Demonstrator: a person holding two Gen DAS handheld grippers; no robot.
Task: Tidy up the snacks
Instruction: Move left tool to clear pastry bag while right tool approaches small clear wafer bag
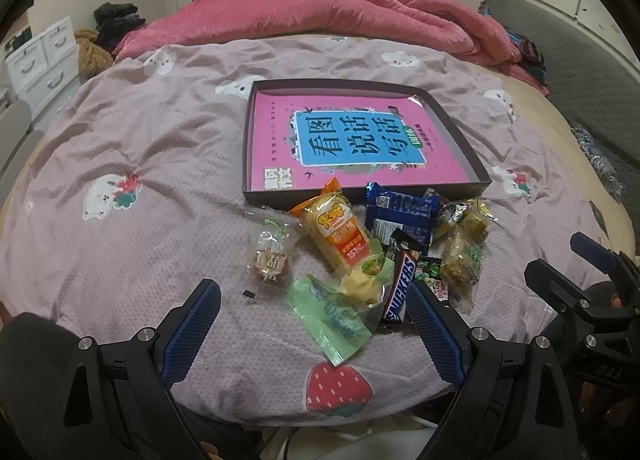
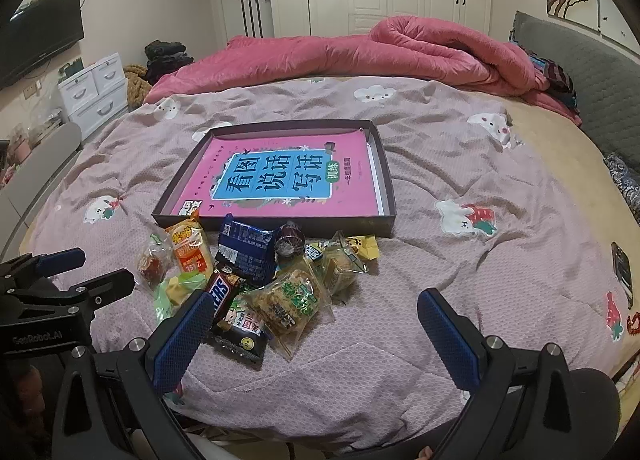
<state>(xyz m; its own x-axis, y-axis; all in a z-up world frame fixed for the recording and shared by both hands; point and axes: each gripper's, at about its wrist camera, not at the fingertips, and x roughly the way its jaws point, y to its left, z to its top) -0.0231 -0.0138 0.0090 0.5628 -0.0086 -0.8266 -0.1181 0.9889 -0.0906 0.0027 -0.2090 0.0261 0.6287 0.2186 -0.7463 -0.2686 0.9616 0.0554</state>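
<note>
A pile of wrapped snacks lies on the bed in front of a shallow dark tray with a pink book in it. The pile holds an orange-yellow cake pack, a blue packet, a Snickers bar, a green pouch and a clear-wrapped red sweet. My left gripper is open just before the pile, over the green pouch. My right gripper is open, its left finger by the Snickers bar. Both are empty.
The bed has a mauve quilt with a rolled pink duvet at the back. White drawers stand left of the bed. A dark phone lies at the right edge.
</note>
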